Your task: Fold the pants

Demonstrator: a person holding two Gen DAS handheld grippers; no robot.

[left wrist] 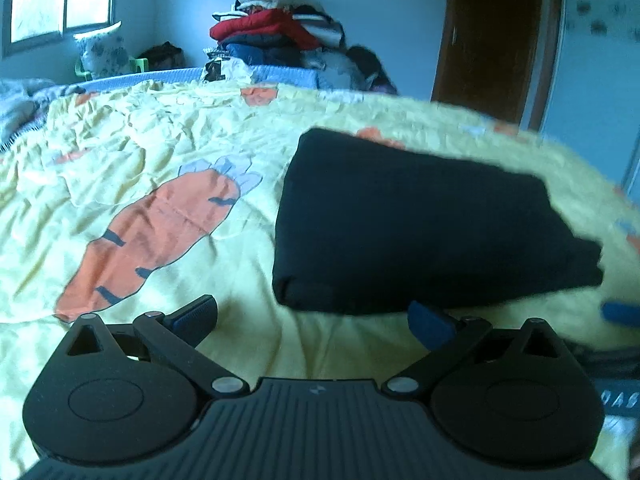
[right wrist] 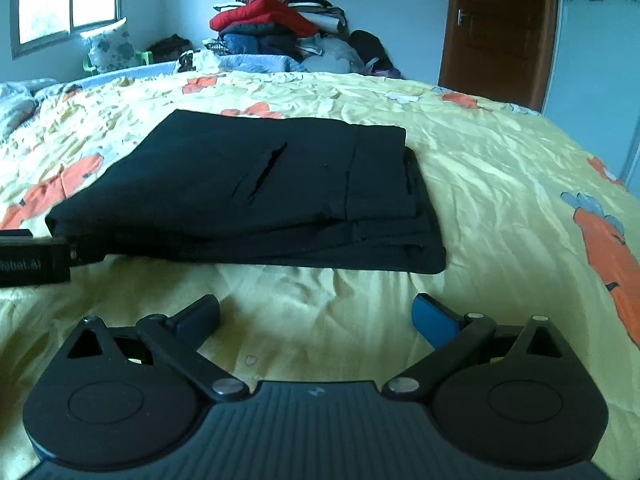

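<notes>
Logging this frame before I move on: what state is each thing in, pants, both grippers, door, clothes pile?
Pants: folded into a flat stack, lying on the bedspread.
Left gripper: open, empty.
Right gripper: open, empty, short of the pants.
Door: closed.
Clothes pile: heaped, unfolded, beyond the bed.

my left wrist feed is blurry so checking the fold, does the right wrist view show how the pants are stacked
Observer: Yes. The pants lie in flat stacked layers on the bedspread, edges showing at the near right corner.
Operator: anything on top
Observer: Only a pocket slit facing up.
Operator: are the right tongs holding them
Observer: No. The right tongs are open, short of the pants.
Operator: and my left ones
Observer: The left tongs sit by the near left corner.
</notes>
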